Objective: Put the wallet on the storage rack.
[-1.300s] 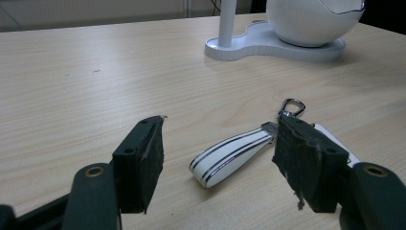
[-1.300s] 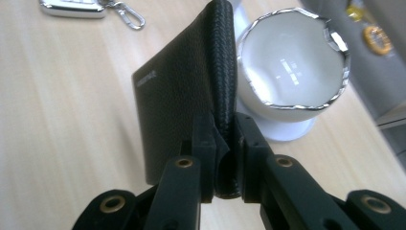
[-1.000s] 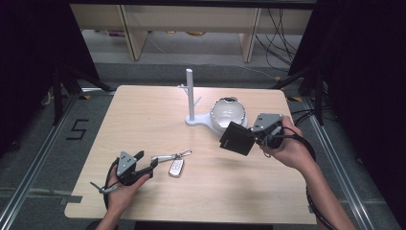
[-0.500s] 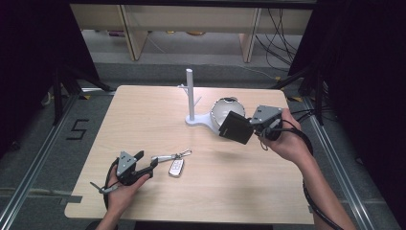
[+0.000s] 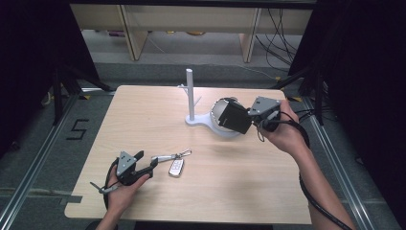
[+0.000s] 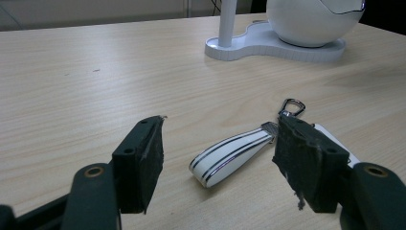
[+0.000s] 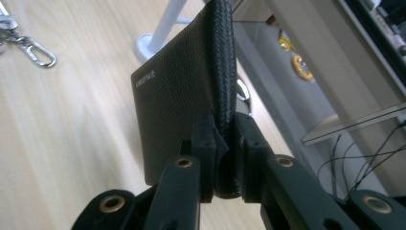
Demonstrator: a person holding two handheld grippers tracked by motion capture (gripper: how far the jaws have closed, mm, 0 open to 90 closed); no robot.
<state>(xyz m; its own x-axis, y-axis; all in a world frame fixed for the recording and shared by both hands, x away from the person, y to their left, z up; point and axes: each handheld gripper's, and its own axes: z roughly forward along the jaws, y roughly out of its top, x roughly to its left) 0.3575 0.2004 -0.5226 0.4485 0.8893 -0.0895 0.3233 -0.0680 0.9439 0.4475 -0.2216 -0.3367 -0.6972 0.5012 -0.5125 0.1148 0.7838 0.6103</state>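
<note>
Right gripper [image 5: 244, 120] clamps the black wallet [image 5: 234, 117] by its spine above the white bowl [image 5: 221, 117] far right — thin grip, could twist out; left gripper [image 6: 218, 165] fingers wide open astride the key strap [image 6: 234, 154] on the surface.

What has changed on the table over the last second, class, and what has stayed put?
The right gripper, shut on the black wallet, carried it up and back until it hangs over the white bowl. The left gripper kept still, jaws open by the key strap; the key fob and white stand stayed as they were.
</note>
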